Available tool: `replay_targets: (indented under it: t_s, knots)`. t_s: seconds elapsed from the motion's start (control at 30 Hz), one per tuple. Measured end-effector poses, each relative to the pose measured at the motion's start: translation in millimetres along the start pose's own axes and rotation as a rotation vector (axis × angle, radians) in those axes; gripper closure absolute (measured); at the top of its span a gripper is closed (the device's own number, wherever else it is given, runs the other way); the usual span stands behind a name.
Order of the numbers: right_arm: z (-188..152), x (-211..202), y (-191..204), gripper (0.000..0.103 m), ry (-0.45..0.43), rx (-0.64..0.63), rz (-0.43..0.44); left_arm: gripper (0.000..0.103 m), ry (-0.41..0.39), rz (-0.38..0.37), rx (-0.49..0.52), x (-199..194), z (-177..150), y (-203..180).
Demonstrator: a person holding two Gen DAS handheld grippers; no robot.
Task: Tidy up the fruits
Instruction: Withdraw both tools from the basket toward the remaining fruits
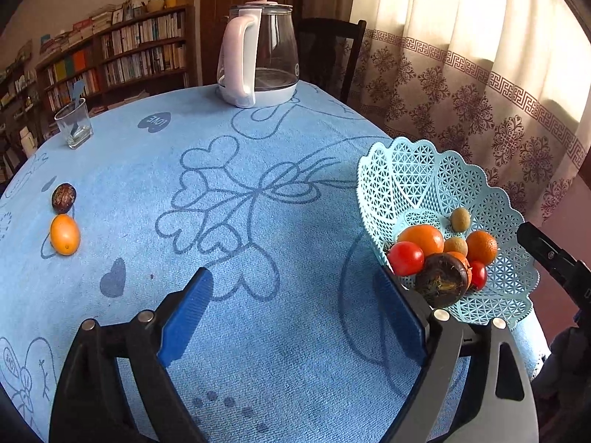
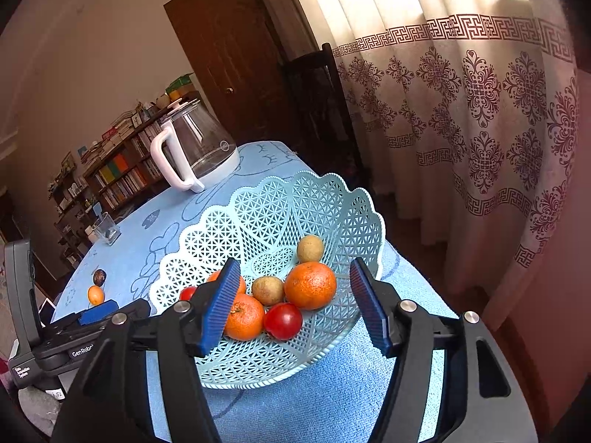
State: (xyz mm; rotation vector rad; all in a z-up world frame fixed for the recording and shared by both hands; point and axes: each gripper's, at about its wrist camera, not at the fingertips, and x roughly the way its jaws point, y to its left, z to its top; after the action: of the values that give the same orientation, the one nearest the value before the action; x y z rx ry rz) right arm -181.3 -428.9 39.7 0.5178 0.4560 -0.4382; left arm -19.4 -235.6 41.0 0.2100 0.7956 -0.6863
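A pale blue lattice basket (image 1: 406, 170) (image 2: 266, 199) stands at the table's right edge. It holds oranges (image 2: 310, 285), red tomatoes (image 2: 283, 320), small brownish-green fruits (image 2: 268, 290) and a dark round fruit (image 1: 441, 280). Far left on the blue cloth lie a dark fruit (image 1: 63, 198) (image 2: 99, 277) and a small orange fruit (image 1: 65, 234) (image 2: 95, 294), side by side. My left gripper (image 1: 295, 310) hovers open over bare cloth just left of the basket, nothing between its fingers. My right gripper (image 2: 295, 284) is open at the basket's near rim, its pads touching no fruit.
A glass kettle (image 1: 258, 55) with a white handle stands at the table's far side, and a drinking glass (image 1: 74, 123) at the far left. A dark chair (image 1: 328, 51) and a patterned curtain (image 1: 480, 92) lie beyond the right edge. Bookshelves (image 1: 129, 51) line the back wall.
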Motion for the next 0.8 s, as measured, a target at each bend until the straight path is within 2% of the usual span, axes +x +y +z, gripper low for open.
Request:
replay_targets:
  t_s: [0.8]
  knots:
    - [-0.1,-6.3,17.0,0.033,-0.012,-0.024,0.010,0.015,-0.025,0.113,-0.073,-13.8,-6.0,42.3]
